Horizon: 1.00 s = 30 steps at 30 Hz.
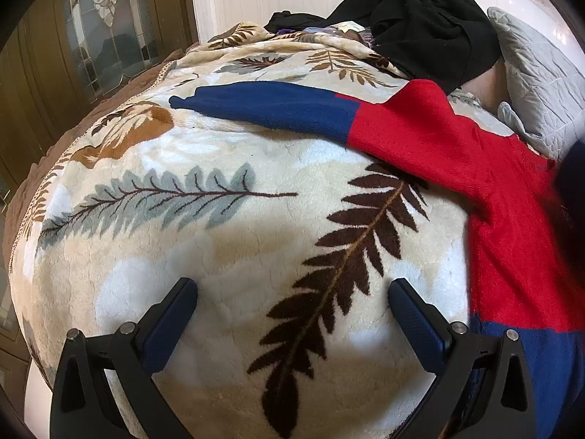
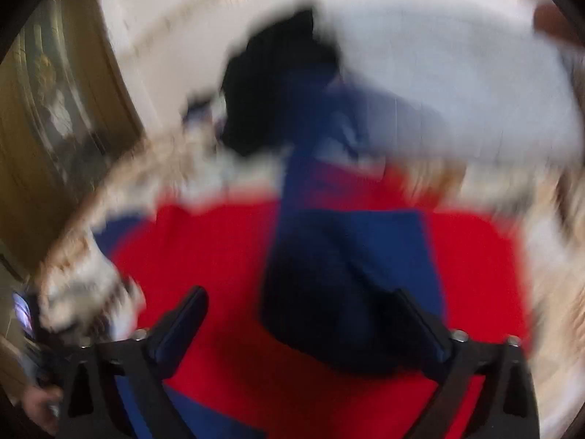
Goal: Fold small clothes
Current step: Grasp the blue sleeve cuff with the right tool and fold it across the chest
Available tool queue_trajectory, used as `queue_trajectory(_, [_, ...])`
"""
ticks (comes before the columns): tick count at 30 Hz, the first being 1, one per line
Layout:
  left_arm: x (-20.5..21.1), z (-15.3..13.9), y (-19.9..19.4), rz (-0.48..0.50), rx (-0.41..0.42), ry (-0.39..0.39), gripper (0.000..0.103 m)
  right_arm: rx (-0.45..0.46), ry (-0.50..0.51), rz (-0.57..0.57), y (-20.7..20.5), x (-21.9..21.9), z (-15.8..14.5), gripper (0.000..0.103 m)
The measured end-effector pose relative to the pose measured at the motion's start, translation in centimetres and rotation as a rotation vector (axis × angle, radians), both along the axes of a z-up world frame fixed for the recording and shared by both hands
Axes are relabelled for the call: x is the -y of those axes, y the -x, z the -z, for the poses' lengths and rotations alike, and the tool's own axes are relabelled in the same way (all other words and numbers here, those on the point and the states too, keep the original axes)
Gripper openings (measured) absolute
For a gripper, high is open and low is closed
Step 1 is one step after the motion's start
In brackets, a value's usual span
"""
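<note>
A red and blue knit sweater point(image 1: 493, 183) lies flat on the bed at the right of the left wrist view, its blue-ended sleeve point(image 1: 274, 108) stretched out to the left. My left gripper point(image 1: 292, 285) hangs open over bare blanket beside the sweater, with nothing between its fingers. The right wrist view is heavily blurred. There my right gripper point(image 2: 301, 294) stands wide open above the sweater's red body point(image 2: 219, 248). A dark blue sleeve point(image 2: 347, 248) lies folded across that body and reaches down toward the right finger; I cannot tell if they touch.
A cream blanket with leaf print point(image 1: 219, 237) covers the bed. A pile of black clothes point(image 1: 420, 18) and a grey quilted pillow point(image 1: 530, 73) lie at the far end. A wooden door with patterned glass point(image 1: 91, 36) stands at the left. A hand point(image 2: 40, 406) shows at the lower left.
</note>
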<state>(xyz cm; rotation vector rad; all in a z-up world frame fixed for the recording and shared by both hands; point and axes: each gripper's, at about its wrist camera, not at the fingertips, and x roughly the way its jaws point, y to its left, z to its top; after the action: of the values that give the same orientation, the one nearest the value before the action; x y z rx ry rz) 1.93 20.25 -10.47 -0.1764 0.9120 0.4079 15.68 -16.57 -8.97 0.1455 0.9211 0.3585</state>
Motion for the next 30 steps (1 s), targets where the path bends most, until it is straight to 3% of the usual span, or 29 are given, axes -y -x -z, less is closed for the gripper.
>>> queue_trajectory(2, [-0.1,0.0,0.0,0.007,0.002,0.008,0.103,0.001,-0.075,0.043,1.2,1.7,0.4,0.098])
queue_trajectory(7, [0.4,-0.5,-0.2,0.022,-0.032,-0.003,0.103,0.078,-0.11,0.099,6.7,5.5,-1.1,0.099])
queue_trajectory(10, [1.6,-2.8,0.4,0.078,0.019,0.062,0.103,0.105,-0.126,0.125,8.1,7.8,-1.5,0.099])
queue_trajectory(15, [6.9,-7.4,-1.7,0.305,0.084,0.206,0.103,0.11,-0.214,0.137,9.1,9.3,-0.8,0.099])
queue_trajectory(18, [9.8,-7.4,-5.7,0.396,0.031,0.336,0.103,0.112,-0.258,0.107,9.1,9.1,-0.6,0.099])
queue_trajectory(23, [11.9,-4.1,-11.6,0.39,-0.103,0.36,0.095,0.116,-0.316,0.109,9.1,9.4,-0.8,0.099])
queue_trajectory(24, [12.0,-3.4,-12.2,0.372,-0.13,0.366,0.077,0.116,-0.326,0.111,9.1,9.4,-0.9,0.099])
queue_trajectory(25, [11.8,-2.3,-12.8,0.339,-0.178,0.383,0.046,0.115,-0.341,0.112,9.1,9.5,-1.1,0.099])
queue_trajectory(27, [11.5,-1.7,-13.1,0.295,-0.216,0.35,0.015,0.109,-0.358,0.111,9.1,9.5,-1.3,0.099])
queue_trajectory(30, [12.1,-3.0,-12.8,0.311,-0.176,0.304,0.008,0.106,-0.372,0.102,9.1,9.4,-1.7,0.099])
